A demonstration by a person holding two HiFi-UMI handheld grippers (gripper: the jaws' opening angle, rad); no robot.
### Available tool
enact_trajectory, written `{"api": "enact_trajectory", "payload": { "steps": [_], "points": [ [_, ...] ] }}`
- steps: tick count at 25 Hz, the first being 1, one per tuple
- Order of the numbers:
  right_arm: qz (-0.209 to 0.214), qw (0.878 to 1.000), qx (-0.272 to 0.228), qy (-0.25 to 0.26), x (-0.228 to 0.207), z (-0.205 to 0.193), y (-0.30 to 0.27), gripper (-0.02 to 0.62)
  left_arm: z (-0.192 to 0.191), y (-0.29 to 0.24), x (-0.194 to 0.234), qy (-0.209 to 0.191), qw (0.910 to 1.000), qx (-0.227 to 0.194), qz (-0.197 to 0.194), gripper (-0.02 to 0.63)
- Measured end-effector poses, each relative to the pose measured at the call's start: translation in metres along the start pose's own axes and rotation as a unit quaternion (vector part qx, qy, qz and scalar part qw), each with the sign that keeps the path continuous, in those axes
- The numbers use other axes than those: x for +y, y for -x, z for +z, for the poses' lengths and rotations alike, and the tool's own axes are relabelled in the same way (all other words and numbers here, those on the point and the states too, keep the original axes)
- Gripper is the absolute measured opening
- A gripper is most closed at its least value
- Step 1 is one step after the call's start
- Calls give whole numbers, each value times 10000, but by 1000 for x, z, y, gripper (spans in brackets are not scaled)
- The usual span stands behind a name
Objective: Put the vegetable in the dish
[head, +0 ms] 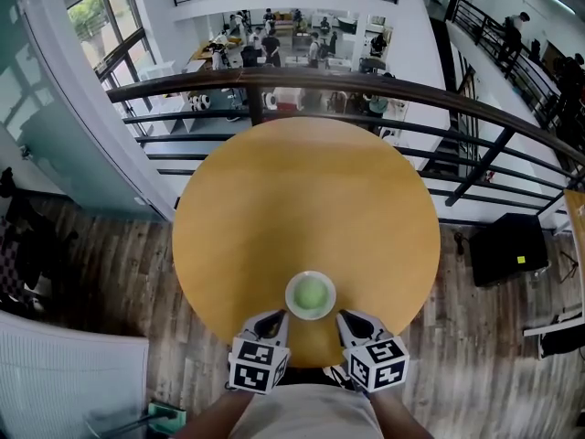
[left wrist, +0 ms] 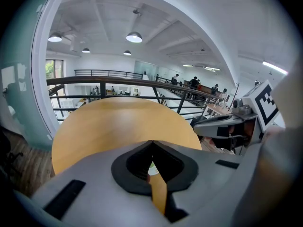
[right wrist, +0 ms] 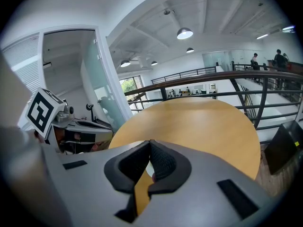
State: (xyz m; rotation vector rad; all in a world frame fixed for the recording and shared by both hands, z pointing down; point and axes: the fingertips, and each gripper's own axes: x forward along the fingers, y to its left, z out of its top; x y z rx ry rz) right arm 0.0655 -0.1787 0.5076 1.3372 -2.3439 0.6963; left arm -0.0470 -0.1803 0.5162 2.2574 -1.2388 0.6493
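Note:
A small white dish [head: 310,295] stands near the front edge of the round wooden table [head: 302,208], with a pale green vegetable [head: 312,293] lying inside it. My left gripper [head: 277,317] sits just left of the dish, its jaws shut and empty. My right gripper [head: 346,318] sits just right of the dish, also shut with nothing held. In the left gripper view the jaw tips [left wrist: 152,142] meet, and a sliver of the dish [left wrist: 151,167] shows through the gap below them. In the right gripper view the tips [right wrist: 150,142] touch as well.
A dark metal railing [head: 366,85] curves behind the table, with an open lower floor beyond it. A black box [head: 508,248] stands on the wooden floor to the right. The other gripper [left wrist: 236,122] shows at the left gripper view's right side.

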Motion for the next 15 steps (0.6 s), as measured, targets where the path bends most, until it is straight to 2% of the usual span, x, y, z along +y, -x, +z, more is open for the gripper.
{"api": "enact_trajectory", "payload": {
  "steps": [15],
  "points": [
    [47,10000,-1,9,0,-3,3,23,-3,3,-3,-48,10000,9,28,21]
  ]
}}
